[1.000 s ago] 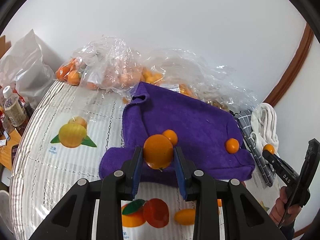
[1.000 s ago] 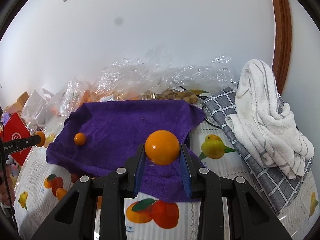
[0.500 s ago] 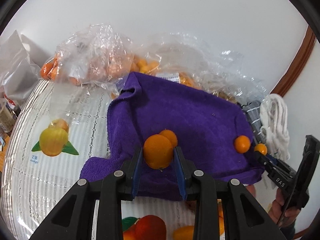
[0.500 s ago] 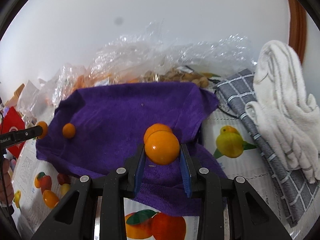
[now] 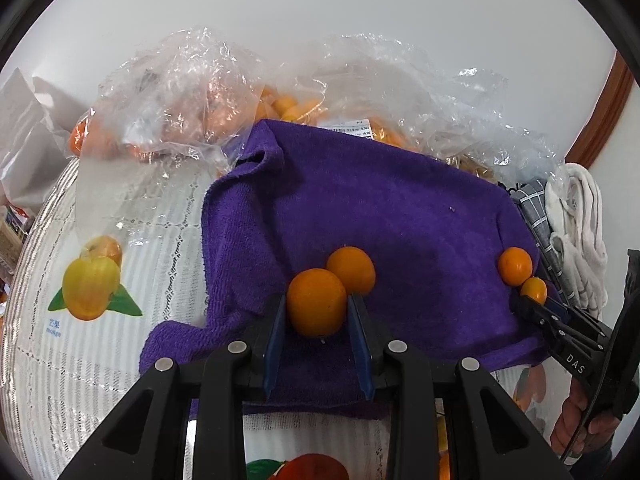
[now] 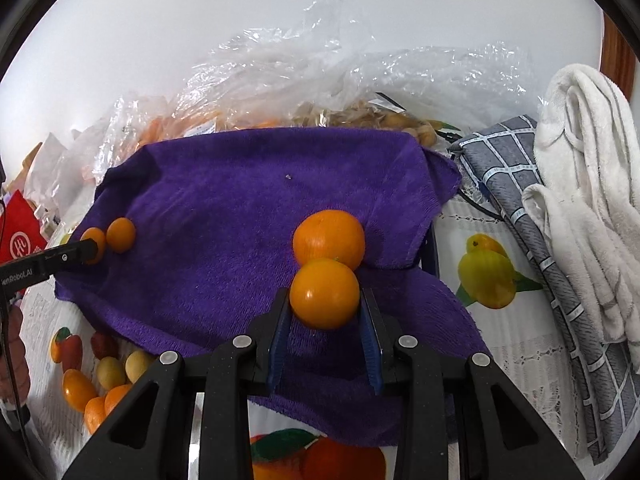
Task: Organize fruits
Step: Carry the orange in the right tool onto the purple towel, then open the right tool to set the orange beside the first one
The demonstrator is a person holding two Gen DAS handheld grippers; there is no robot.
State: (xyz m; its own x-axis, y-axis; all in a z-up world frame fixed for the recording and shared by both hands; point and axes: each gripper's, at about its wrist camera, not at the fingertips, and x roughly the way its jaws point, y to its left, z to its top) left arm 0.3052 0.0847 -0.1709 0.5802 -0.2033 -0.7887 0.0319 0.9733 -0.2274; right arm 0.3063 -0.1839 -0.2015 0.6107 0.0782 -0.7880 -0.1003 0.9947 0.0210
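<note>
My left gripper [image 5: 317,300] is shut on a small orange [image 5: 316,312], held just in front of a second orange [image 5: 354,266] that lies on the purple towel [image 5: 380,208]. My right gripper [image 6: 325,296] is shut on another orange [image 6: 325,300], close in front of a larger orange [image 6: 329,238] lying on the same towel [image 6: 224,200]. Each view shows the other gripper at the towel's side edge: the right gripper [image 5: 534,300] with its fruit beside a lying orange [image 5: 515,266], and the left gripper [image 6: 90,248] with its fruit next to a lying orange [image 6: 121,234].
Crumpled clear plastic bags [image 5: 172,92] holding several orange fruits lie behind the towel against the white wall. A grey checked cloth [image 6: 516,184] and a white towel [image 6: 588,184] lie at the right. The tablecloth [image 5: 92,208] carries printed fruit pictures. A hand [image 5: 576,432] grips the right tool.
Both grippers have sunk and come forward over the purple towel, each still shut on its orange. Each held fruit now sits close to an orange lying on the towel.
</note>
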